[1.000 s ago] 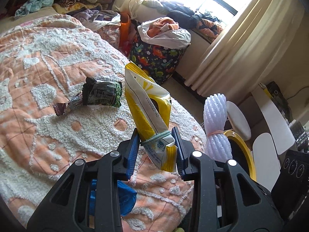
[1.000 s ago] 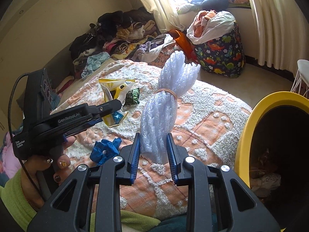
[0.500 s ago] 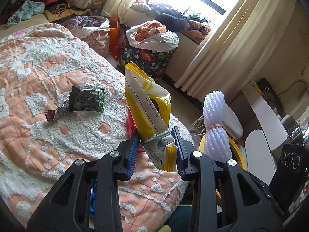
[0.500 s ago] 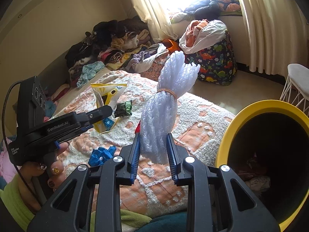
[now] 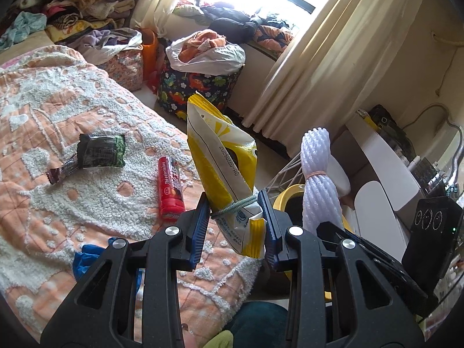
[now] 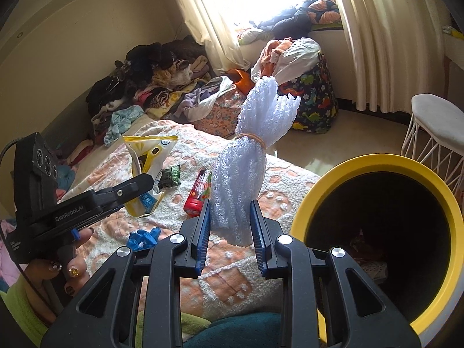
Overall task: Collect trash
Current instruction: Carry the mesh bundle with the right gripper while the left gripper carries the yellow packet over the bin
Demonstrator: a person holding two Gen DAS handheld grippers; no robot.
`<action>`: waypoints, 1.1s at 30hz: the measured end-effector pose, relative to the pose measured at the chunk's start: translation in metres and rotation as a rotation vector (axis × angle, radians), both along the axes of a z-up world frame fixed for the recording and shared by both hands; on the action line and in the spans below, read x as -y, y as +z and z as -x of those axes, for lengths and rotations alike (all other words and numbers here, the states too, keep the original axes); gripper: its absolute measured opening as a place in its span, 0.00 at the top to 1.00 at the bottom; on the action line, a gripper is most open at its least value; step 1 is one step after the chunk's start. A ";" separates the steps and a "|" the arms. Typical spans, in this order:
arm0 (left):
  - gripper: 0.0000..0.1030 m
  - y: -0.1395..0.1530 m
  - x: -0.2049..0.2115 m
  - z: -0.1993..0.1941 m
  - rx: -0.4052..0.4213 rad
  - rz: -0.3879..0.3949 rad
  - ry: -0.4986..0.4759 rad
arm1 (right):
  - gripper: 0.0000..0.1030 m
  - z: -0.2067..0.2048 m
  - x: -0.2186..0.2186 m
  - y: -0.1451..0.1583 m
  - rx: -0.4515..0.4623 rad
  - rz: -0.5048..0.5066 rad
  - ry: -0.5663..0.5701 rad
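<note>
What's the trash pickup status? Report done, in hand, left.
Done: some scraps already lie inside the yellow bin. In hand: left gripper clamps the yellow snack bag; right gripper clamps the foam netting bundle. Left on the bed: green wrapper, red tube, blue glove.

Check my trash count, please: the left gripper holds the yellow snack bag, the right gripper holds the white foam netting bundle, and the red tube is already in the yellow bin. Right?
Not quite. The red tube lies on the bedspread, as the left wrist view shows, not in the yellow bin. The left gripper does hold the yellow snack bag, and the right gripper the white foam netting bundle.
</note>
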State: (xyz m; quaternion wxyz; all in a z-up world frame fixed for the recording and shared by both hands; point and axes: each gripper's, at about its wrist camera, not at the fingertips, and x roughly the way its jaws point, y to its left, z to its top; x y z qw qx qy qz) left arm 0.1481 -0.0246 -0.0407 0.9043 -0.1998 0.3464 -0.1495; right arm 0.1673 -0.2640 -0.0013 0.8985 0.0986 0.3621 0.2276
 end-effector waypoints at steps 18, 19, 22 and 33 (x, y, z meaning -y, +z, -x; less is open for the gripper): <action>0.74 0.006 0.022 0.009 0.028 -0.002 -0.068 | 0.75 0.011 0.026 0.012 0.012 0.015 -0.074; 0.74 0.006 0.022 0.009 0.028 -0.003 -0.072 | 0.75 0.011 0.027 0.012 0.013 0.014 -0.079; 0.74 0.007 0.028 0.010 0.033 -0.008 -0.086 | 0.75 0.010 0.034 0.013 0.015 0.009 -0.096; 0.74 0.006 0.054 0.019 0.035 -0.036 -0.144 | 0.75 0.006 0.069 0.008 0.010 -0.018 -0.173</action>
